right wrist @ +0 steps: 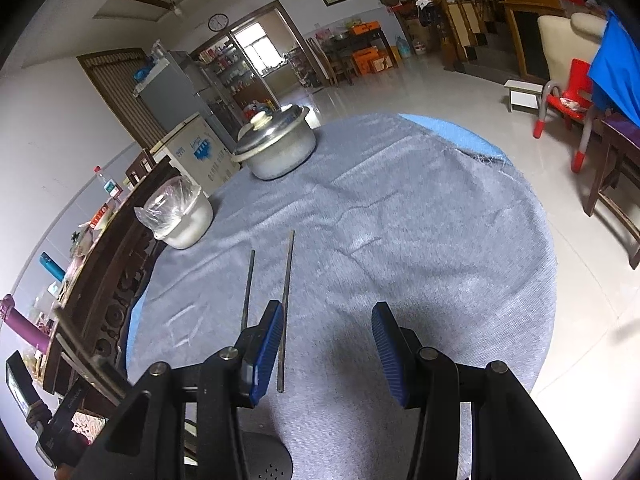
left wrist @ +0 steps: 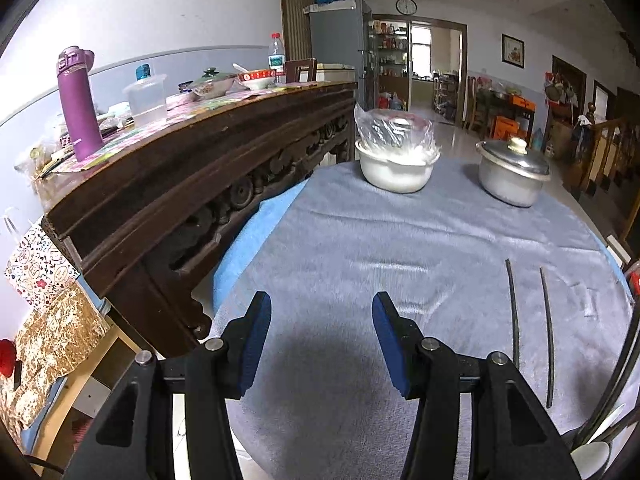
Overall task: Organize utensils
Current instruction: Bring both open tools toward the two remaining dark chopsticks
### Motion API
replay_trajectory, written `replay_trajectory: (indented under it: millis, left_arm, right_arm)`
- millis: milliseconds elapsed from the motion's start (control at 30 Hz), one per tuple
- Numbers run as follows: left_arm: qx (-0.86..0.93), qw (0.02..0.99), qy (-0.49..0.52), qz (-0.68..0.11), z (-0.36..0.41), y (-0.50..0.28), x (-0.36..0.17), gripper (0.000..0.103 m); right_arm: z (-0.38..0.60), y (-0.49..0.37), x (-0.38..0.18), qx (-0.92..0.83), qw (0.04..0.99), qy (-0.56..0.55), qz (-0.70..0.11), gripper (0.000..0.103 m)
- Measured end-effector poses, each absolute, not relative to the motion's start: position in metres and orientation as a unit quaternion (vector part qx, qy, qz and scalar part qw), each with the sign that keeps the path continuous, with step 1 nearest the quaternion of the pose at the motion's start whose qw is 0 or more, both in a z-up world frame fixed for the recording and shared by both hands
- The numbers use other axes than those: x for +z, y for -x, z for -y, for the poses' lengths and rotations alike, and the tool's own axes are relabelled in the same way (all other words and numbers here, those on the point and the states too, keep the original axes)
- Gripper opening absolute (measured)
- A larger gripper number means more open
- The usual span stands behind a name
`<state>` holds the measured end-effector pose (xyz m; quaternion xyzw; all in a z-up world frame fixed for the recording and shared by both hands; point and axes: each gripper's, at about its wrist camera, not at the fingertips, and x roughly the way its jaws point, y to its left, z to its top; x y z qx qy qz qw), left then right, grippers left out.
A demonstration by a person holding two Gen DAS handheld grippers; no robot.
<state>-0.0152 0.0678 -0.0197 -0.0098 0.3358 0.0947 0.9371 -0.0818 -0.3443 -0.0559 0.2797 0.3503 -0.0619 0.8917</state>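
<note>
Two dark chopsticks lie side by side on the grey tablecloth (left wrist: 400,240). In the left wrist view they are at the right, one (left wrist: 514,312) and the other (left wrist: 550,332). My left gripper (left wrist: 322,340) is open and empty, over bare cloth to their left. In the right wrist view the chopsticks (right wrist: 286,304) (right wrist: 248,288) lie just left of centre. My right gripper (right wrist: 326,344) is open and empty, its left finger (right wrist: 268,344) beside the nearer chopstick. A spoon (left wrist: 600,440) and other utensil handles show at the left wrist view's lower right corner.
A white pot covered with plastic (left wrist: 396,160) (right wrist: 180,216) and a lidded metal pot (left wrist: 514,172) (right wrist: 276,144) stand at the table's far side. A dark carved sideboard (left wrist: 180,184) with a purple bottle (left wrist: 78,104) borders the table's left. A red chair (right wrist: 564,96) stands on the floor.
</note>
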Motion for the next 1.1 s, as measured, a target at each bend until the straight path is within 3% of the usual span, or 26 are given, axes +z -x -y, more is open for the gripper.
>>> replay_trajectory:
  millis: [1100]
  left_arm:
    - [0.079,0.913,-0.013,-0.399,-0.049,-0.047,-0.064,0.054]
  right_arm:
    - [0.348,0.010,-0.099,-0.051,0.865,-0.283,-0.411,0.050]
